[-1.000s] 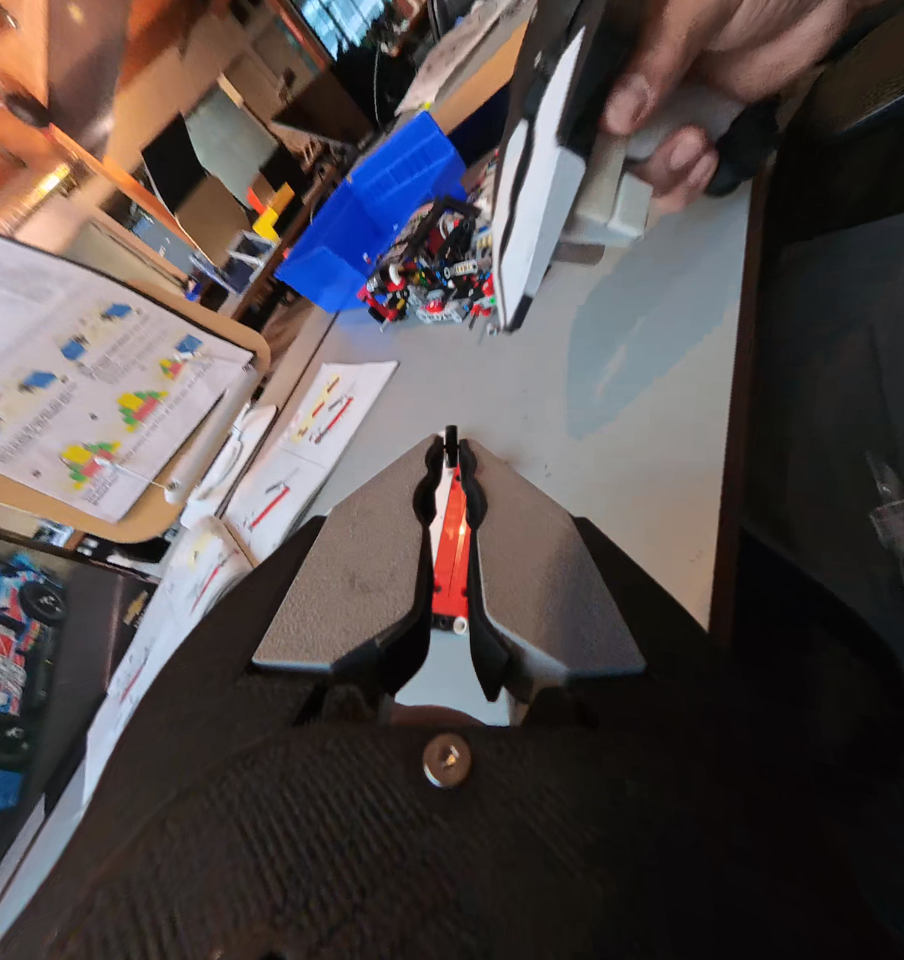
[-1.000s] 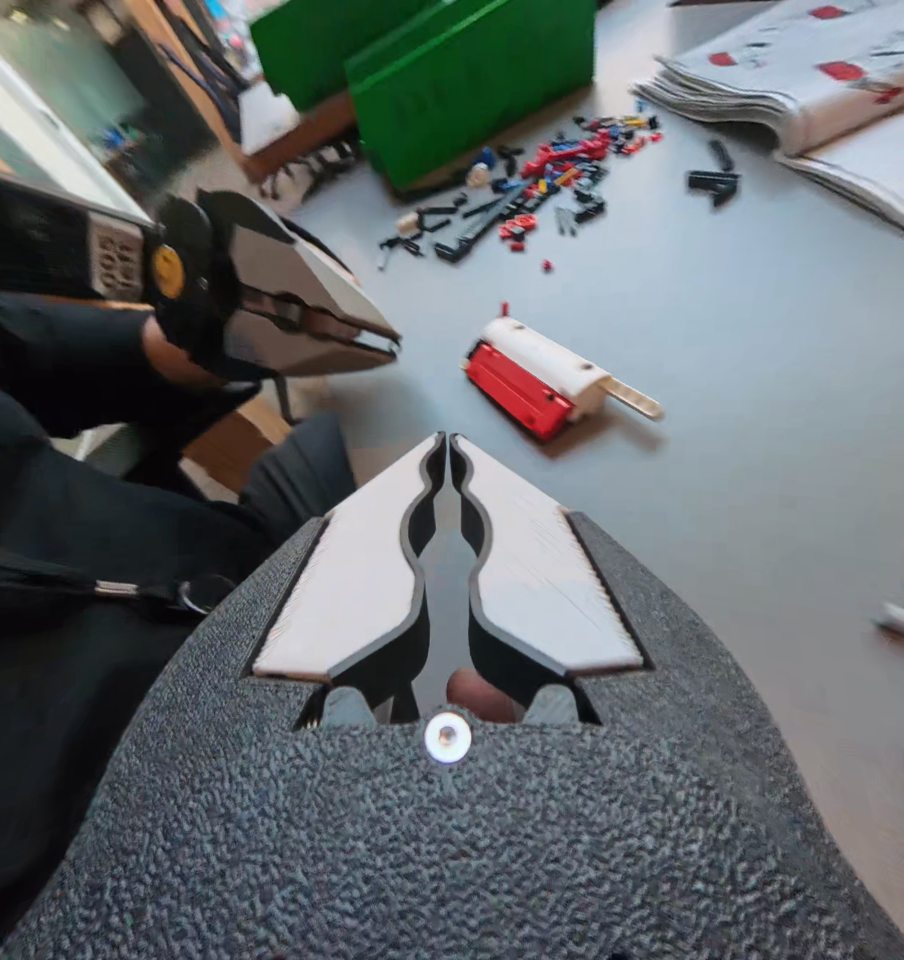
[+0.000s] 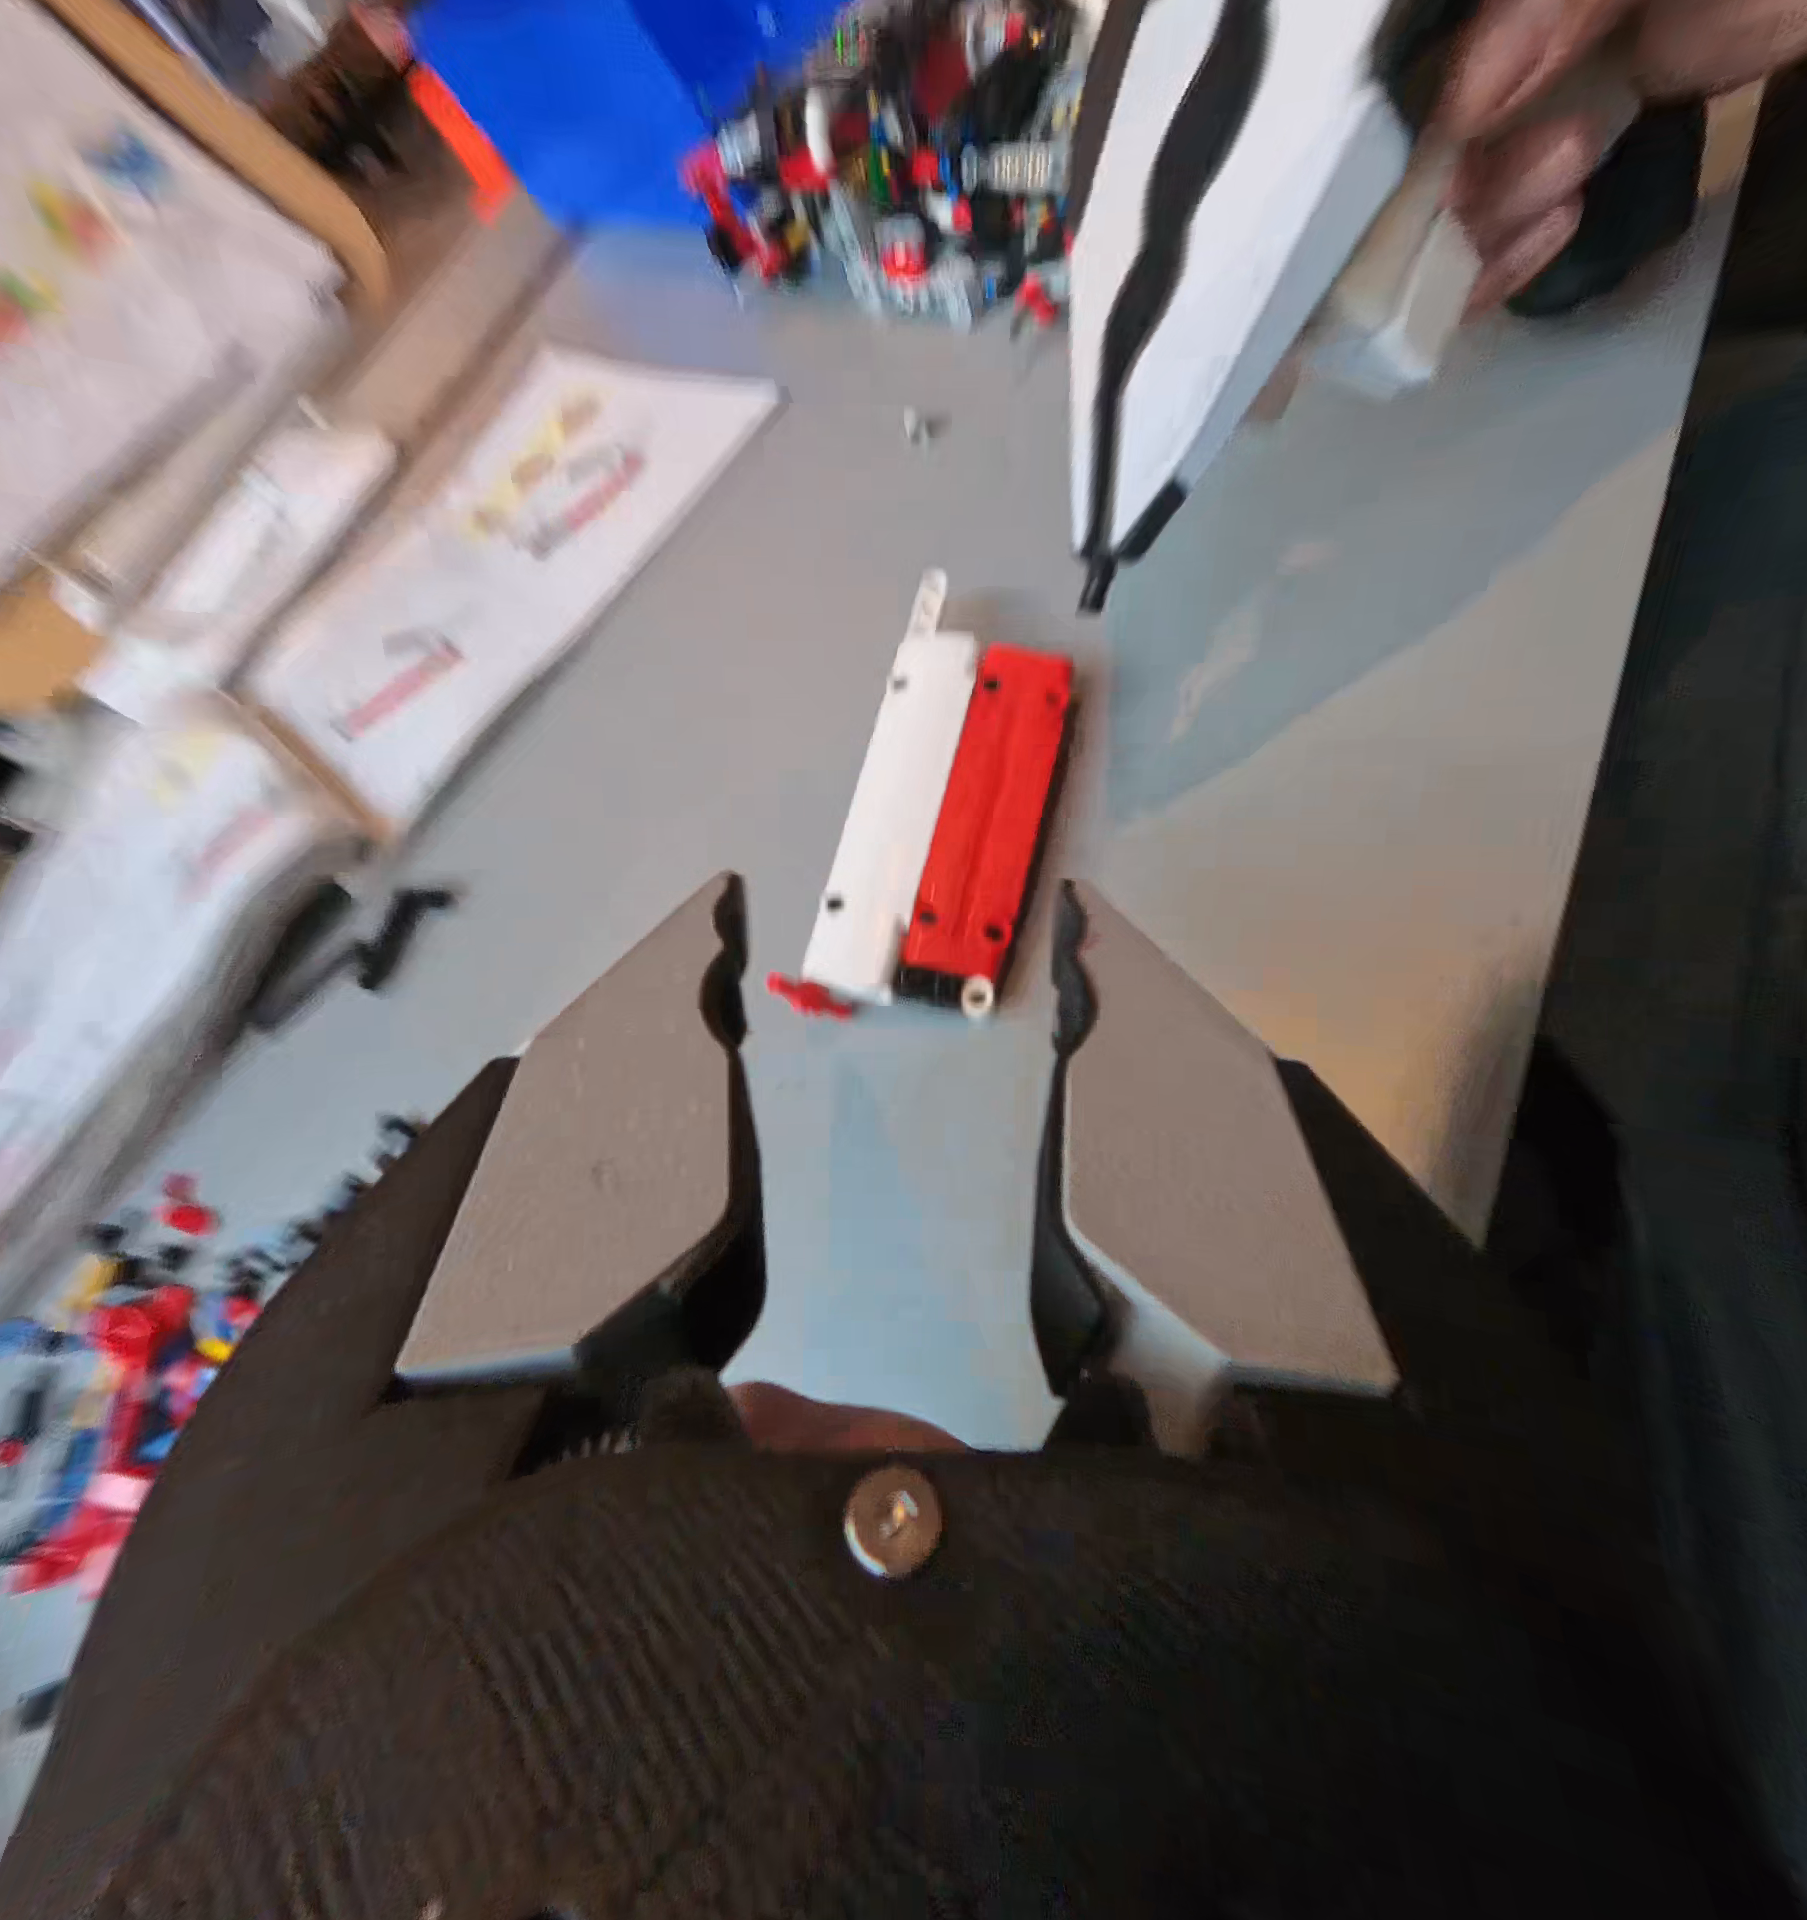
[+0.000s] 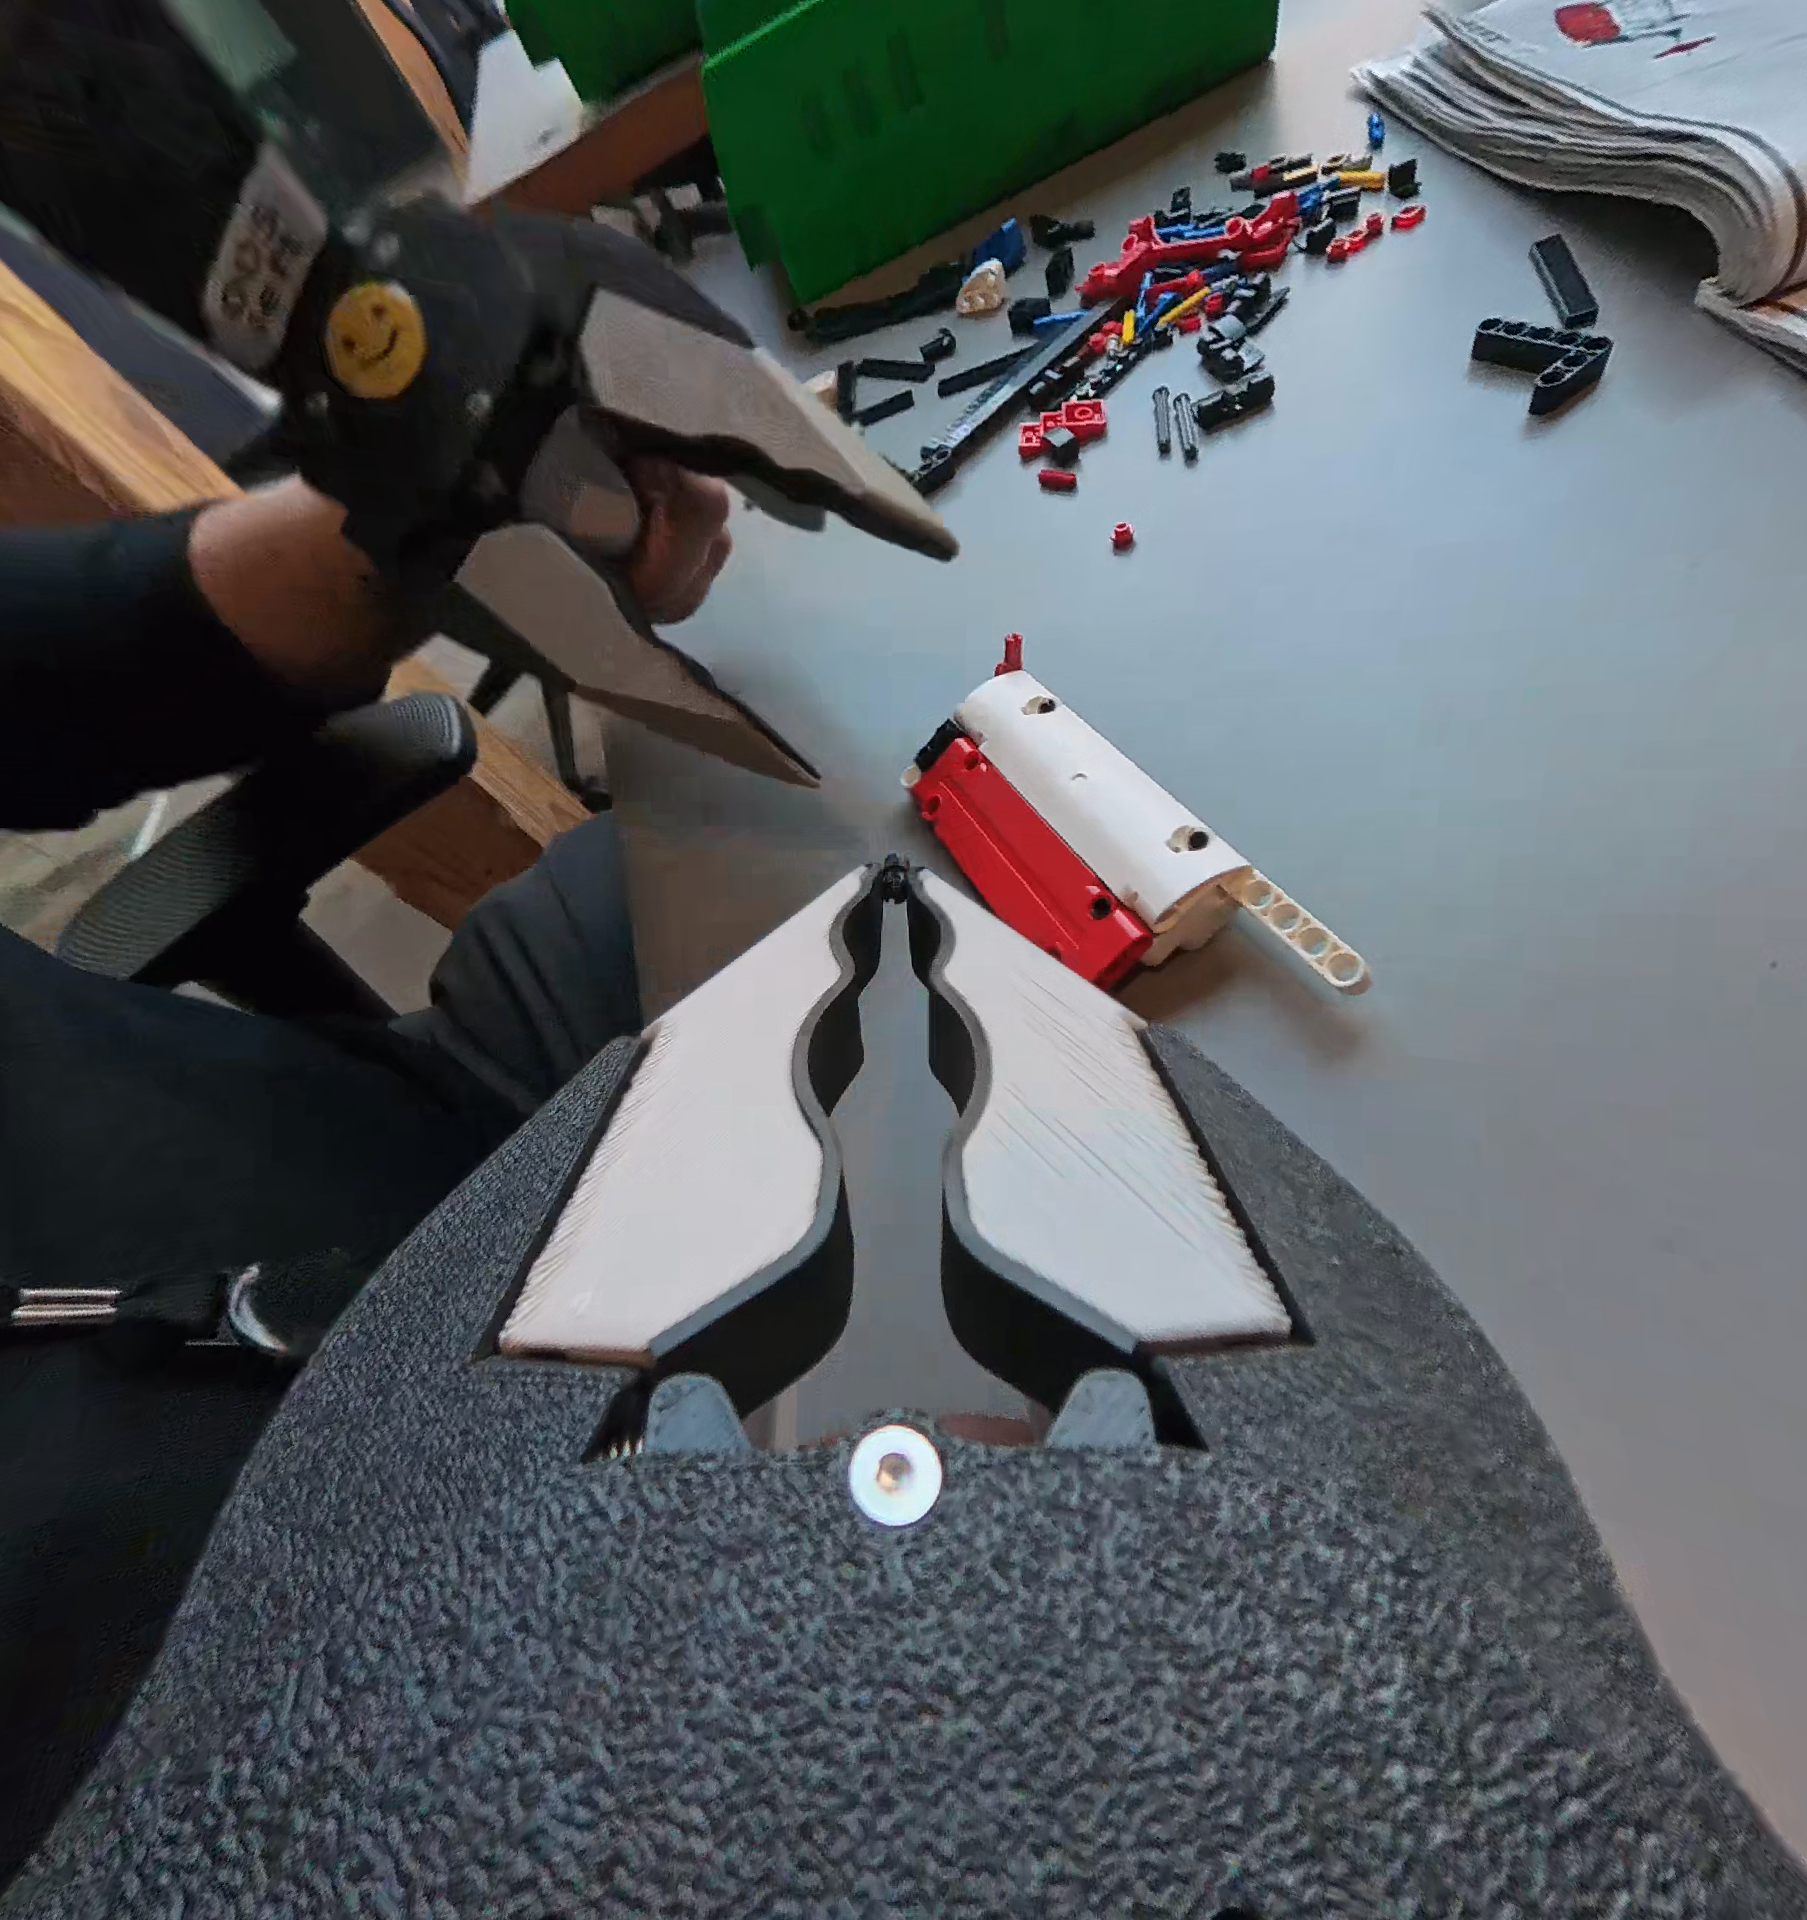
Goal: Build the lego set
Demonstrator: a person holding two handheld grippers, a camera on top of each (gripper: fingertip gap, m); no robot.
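Our left gripper [image 3: 894,940] has its jaws released, spread wide and empty, with the red-and-white assembly [image 3: 946,826] lying flat on the grey desk [image 3: 1294,831] just ahead of the tips. Our right gripper [image 4: 891,881] has its jaws clenched on a tiny black pin [image 4: 891,871], hovering just short of the assembly's red side [image 4: 1024,857].

The risks, as we judge them: the pin is pinched only at the very tips, so a slight twist on contact could flick it out among the loose parts [image 4: 1138,322] beyond the jaws (hard to find again). The assembly is also unsupported, so pushing the pin in could slide it across the desk unless the left jaws close around it first.

The assembly itself is a long block, one half red, one half smooth white, with a pale perforated beam [image 4: 1299,935] sticking out of one end and a small red piece [image 4: 1011,655] at the other.
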